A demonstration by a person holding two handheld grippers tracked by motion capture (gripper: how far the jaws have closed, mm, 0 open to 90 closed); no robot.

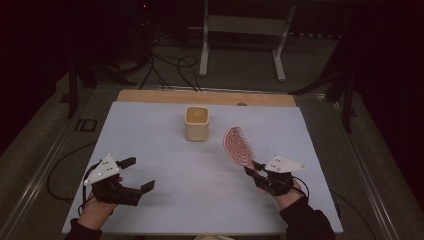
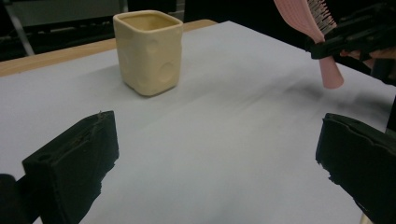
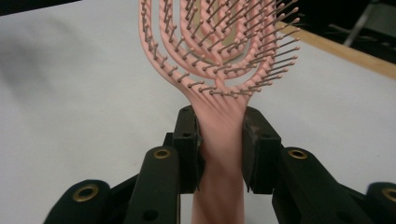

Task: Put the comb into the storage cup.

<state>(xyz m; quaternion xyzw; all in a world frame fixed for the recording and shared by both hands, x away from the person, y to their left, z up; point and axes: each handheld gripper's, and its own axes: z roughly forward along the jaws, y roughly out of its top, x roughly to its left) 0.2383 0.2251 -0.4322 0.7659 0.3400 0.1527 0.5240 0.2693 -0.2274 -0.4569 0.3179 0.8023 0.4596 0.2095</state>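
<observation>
The right gripper (image 1: 254, 170) grips the pink hairbrush (image 1: 238, 146) by its handle, lifted, with the cup (image 1: 196, 123) at eleven o'clock yet to be reached; the left gripper (image 1: 141, 176) waits wide and empty.

Both tongs are black, each topped by a grey three-cornered plate with dark dots: left tongs (image 1: 139, 175), right tongs (image 1: 252, 169). Brass-ringed screw holes stud the right arms. Dark sleeves at six o'clock.

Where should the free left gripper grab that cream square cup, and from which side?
Probably across two opposite flat walls of the cup, coming in level from the left gripper side. It stands upright, mouth open, and its dimpled sides look straight. The right gripper holds the hairbrush.
</observation>
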